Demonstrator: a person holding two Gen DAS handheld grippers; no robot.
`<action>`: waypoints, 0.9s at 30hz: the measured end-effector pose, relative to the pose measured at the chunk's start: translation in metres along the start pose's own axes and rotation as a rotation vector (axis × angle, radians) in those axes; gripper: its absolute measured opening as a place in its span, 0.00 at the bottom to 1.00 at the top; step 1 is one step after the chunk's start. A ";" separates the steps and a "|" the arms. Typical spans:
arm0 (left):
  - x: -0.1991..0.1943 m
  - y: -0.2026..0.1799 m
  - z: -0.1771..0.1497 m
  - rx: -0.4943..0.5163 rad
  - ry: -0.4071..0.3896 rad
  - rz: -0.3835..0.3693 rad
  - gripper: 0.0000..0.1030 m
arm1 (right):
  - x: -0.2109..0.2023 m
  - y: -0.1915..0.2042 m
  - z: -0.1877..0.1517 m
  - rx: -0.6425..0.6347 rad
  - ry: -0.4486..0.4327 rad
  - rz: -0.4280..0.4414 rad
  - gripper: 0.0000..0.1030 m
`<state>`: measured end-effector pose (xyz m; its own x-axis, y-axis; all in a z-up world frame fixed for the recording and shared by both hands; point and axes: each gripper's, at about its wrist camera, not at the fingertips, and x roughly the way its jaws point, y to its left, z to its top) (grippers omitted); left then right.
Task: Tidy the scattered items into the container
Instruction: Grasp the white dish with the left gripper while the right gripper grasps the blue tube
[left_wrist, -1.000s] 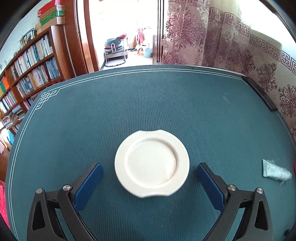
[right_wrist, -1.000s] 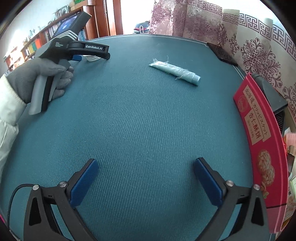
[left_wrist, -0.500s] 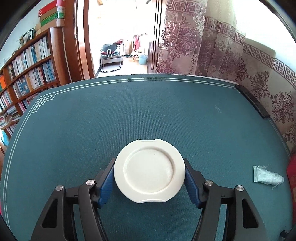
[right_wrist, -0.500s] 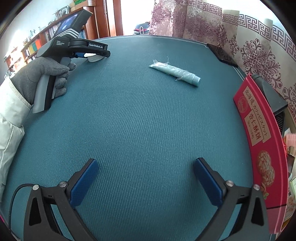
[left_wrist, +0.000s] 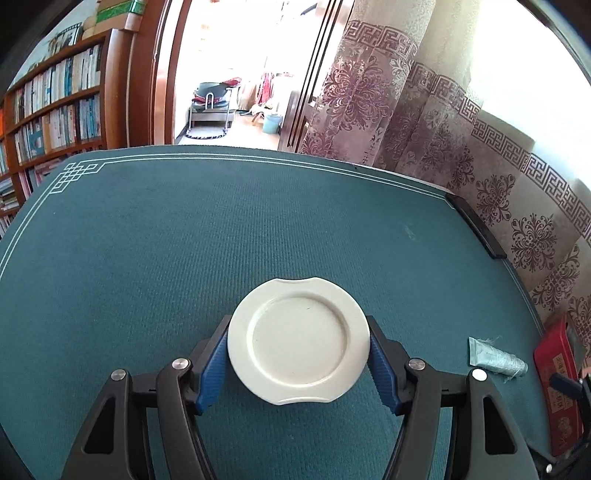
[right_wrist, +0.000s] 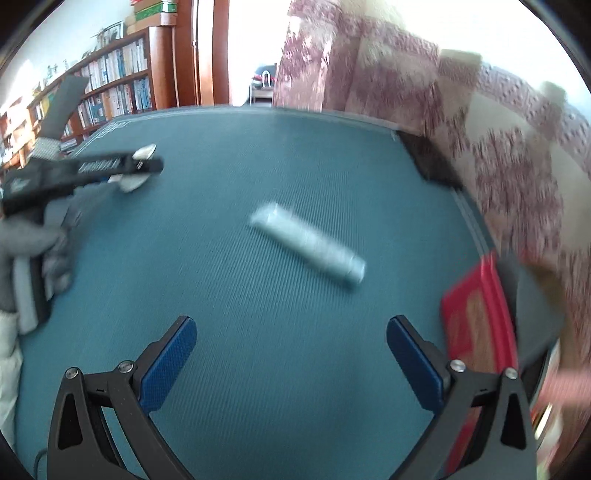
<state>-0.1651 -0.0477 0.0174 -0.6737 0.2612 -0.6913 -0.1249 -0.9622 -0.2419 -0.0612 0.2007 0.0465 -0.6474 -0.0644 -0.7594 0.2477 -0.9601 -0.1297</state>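
A white round plate is held between the blue pads of my left gripper, which is shut on its rim above the green table mat. The plate also shows in the right wrist view, in the left gripper's jaws. A pale grey-green tube lies on the mat ahead of my right gripper, which is open and empty. The tube also shows at the right in the left wrist view. The right wrist view is blurred.
A red biscuit box stands at the table's right edge, also in the left wrist view. A dark flat device lies at the far right edge. Bookshelves and curtains stand behind the table.
My left gripper closed on the plate's rim and lifted it, tilting upward. My right gripper moved forward toward the tube, still open.
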 end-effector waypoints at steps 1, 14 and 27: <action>0.000 0.000 0.000 0.001 0.000 0.000 0.66 | 0.007 -0.002 0.007 -0.012 -0.002 -0.005 0.99; 0.000 0.001 0.000 0.005 0.005 0.001 0.66 | 0.042 -0.017 0.025 0.030 0.109 0.122 0.61; -0.001 0.001 0.000 0.003 0.006 -0.007 0.66 | 0.040 0.007 0.025 0.059 0.090 0.090 0.41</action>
<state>-0.1647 -0.0491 0.0174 -0.6682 0.2686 -0.6938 -0.1316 -0.9605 -0.2451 -0.1035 0.1849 0.0319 -0.5564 -0.1288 -0.8209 0.2573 -0.9661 -0.0229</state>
